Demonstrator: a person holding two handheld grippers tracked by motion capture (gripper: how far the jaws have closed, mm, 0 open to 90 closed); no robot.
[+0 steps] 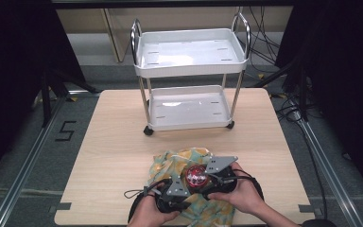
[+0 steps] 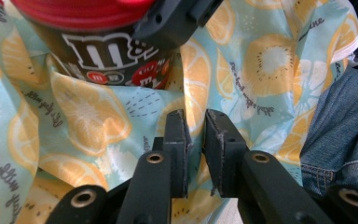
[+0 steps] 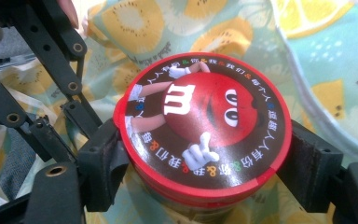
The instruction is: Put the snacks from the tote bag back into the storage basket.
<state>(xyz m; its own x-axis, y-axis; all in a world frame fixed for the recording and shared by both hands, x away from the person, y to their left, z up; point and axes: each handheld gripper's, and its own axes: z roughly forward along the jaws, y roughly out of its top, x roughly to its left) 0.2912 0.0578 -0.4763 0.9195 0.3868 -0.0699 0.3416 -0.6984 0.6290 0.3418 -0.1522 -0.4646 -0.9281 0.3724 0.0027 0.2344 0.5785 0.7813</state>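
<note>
A round M&M's tub (image 1: 196, 176) with a red lid stands in a lemon-print cloth bag (image 1: 179, 158) at the table's front edge. In the right gripper view my right gripper (image 3: 205, 158) is shut on the tub (image 3: 205, 112); its pads press both sides just under the lid. The left gripper view has my left gripper (image 2: 195, 116) low against the bag's cloth (image 2: 88, 116), just below the tub (image 2: 107, 56). Its jaws stand a narrow gap apart and the pads press on nothing. From above, the left gripper (image 1: 172, 189) sits left of the tub and the right gripper (image 1: 220, 172) right of it.
A white two-tier cart (image 1: 189, 72) on wheels stands at the back of the wooden table (image 1: 113, 137). A person's hands hold both grippers at the front edge. Blue denim (image 2: 340, 126) lies close to the right of the left gripper.
</note>
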